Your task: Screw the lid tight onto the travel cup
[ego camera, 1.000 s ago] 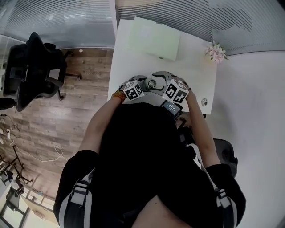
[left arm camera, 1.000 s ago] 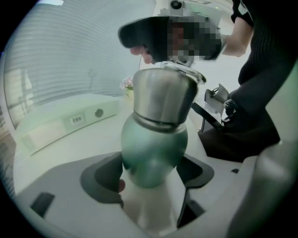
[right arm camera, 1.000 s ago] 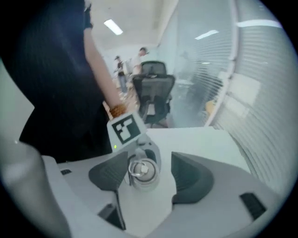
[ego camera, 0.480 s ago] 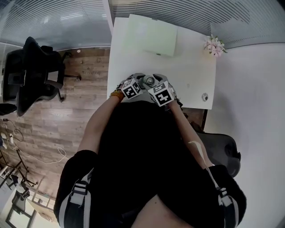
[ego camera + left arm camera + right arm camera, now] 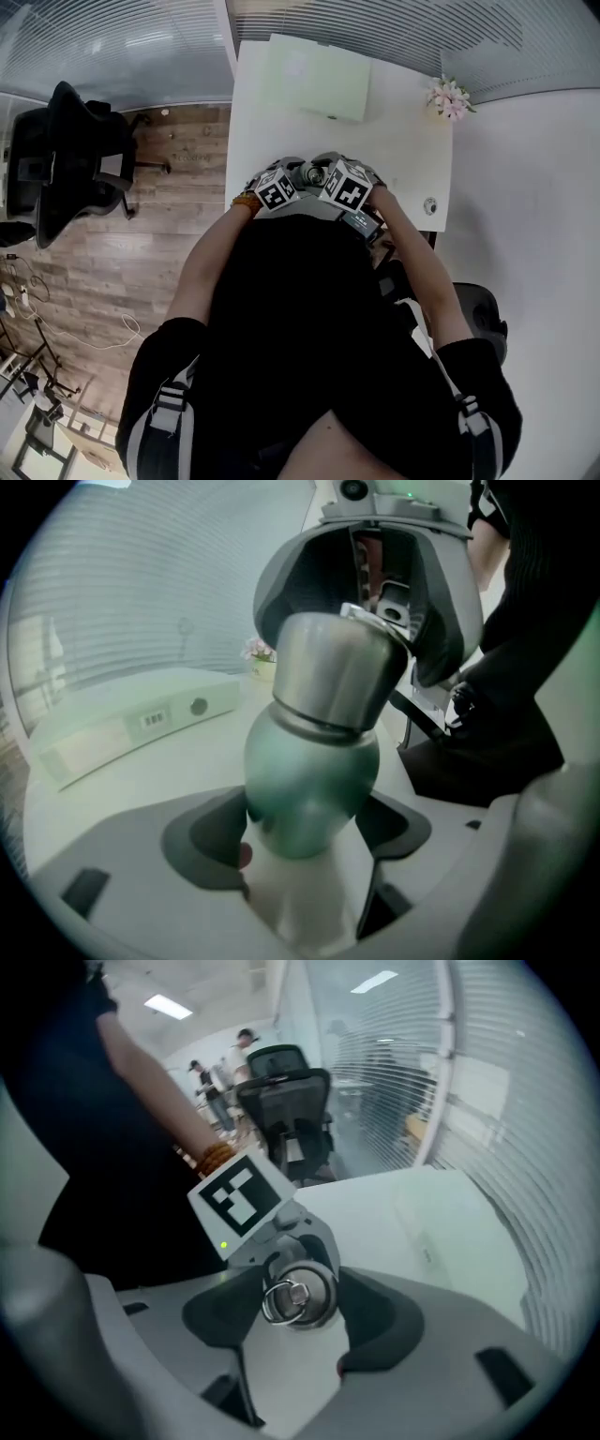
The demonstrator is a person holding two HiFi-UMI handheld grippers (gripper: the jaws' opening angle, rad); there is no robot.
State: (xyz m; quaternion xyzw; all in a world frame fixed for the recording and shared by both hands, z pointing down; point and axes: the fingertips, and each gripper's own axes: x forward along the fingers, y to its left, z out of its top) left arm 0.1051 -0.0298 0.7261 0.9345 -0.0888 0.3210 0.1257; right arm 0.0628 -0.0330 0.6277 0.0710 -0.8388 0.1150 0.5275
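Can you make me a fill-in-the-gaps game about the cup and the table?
The left gripper holds the travel cup, whose lid is ___ coloured.
On top of the lid lies a small metal ___.
The flowers on the white table are ___.
Missing words: silver, ring, pink.

- White table (image 5: 422, 1213) lies beneath the fingers (image 5: 380, 1321).
- Black office chair (image 5: 286, 1101) stands beyond the fingers, past the table's far edge.
- Glass wall with blinds (image 5: 487, 1101) rises right of the fingers.
- Wood floor (image 5: 122, 253).
- Ceiling lights (image 5: 169, 1005) are lit.
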